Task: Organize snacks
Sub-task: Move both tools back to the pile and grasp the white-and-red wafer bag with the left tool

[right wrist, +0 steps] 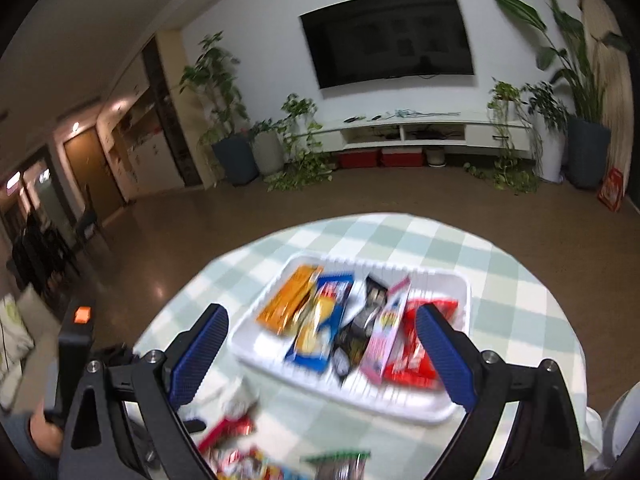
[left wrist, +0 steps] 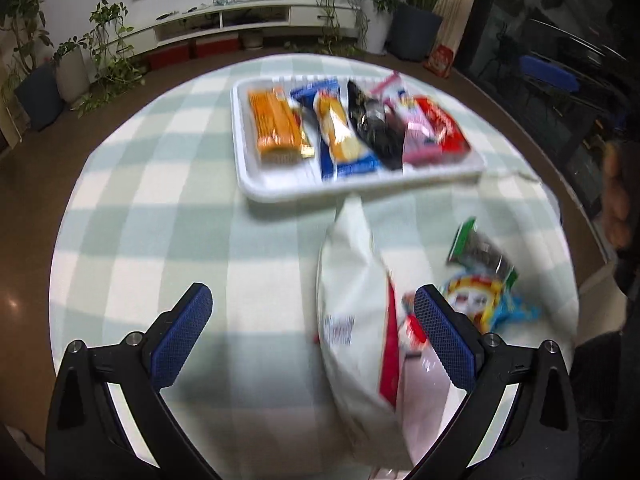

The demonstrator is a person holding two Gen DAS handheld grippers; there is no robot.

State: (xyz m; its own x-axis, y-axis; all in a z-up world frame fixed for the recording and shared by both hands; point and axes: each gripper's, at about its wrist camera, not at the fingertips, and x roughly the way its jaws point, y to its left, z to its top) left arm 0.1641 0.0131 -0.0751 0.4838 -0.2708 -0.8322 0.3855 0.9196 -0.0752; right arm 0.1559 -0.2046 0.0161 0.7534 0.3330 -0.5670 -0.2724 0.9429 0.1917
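A white tray (left wrist: 360, 190) on the checked tablecloth holds a row of snacks: an orange pack (left wrist: 274, 124), a blue pack (left wrist: 340, 140), a black pack (left wrist: 374, 124), a pink pack (left wrist: 414, 130) and a red pack (left wrist: 442, 124). My left gripper (left wrist: 313, 294) is open above a big white bag (left wrist: 352, 300), which lies nearer its right finger. Loose snacks (left wrist: 480, 280) lie right of the bag. In the right wrist view my right gripper (right wrist: 322, 312) hangs open over the tray (right wrist: 400, 404) with nothing between its fingers. Blurred loose packs (right wrist: 228, 432) show below it.
The round table (left wrist: 140, 184) ends close behind the tray, with brown floor beyond. A person's hand (left wrist: 616, 208) is at the right edge. The other handheld gripper's body (right wrist: 76, 340) is at the left. Potted plants (right wrist: 236, 152) and a low white cabinet (right wrist: 420, 132) stand along the far wall.
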